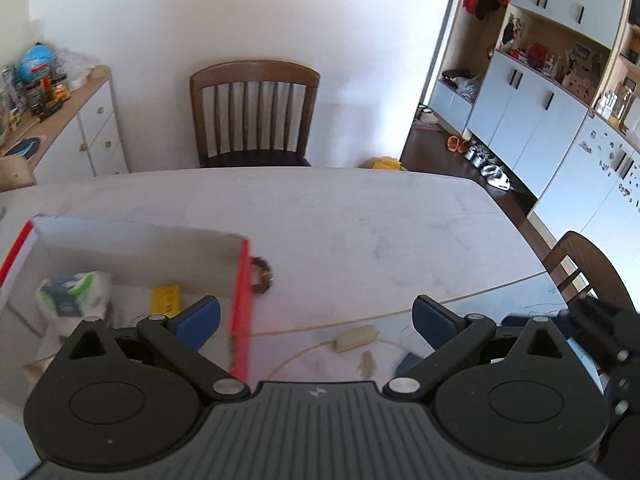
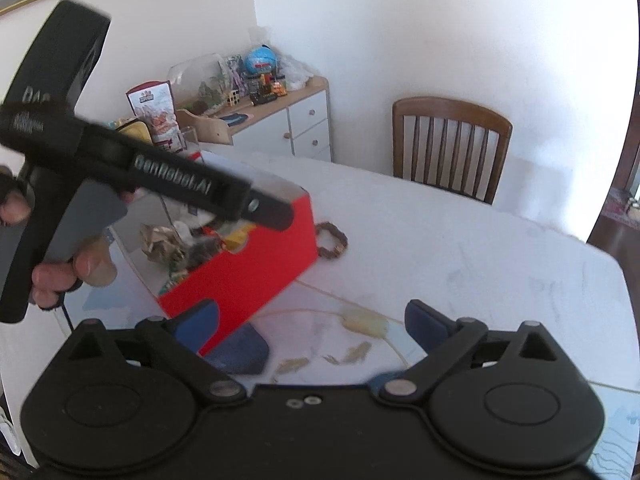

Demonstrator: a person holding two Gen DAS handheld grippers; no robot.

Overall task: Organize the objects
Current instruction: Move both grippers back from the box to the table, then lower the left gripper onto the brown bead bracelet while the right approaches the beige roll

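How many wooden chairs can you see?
2. One brown slat-backed wooden chair stands at the table's far side by the wall; another at the table's right edge. Others may be hidden.

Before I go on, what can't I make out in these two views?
- Red box contents: right wrist view, left hand-held gripper covers them; blurred.
- Dark blue thing: right hand-held gripper body cuts it off.
- Bracelet: left wrist view, box wall hides part.

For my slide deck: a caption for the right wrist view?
Open right hand-held gripper above table, red box and bracelet ahead.
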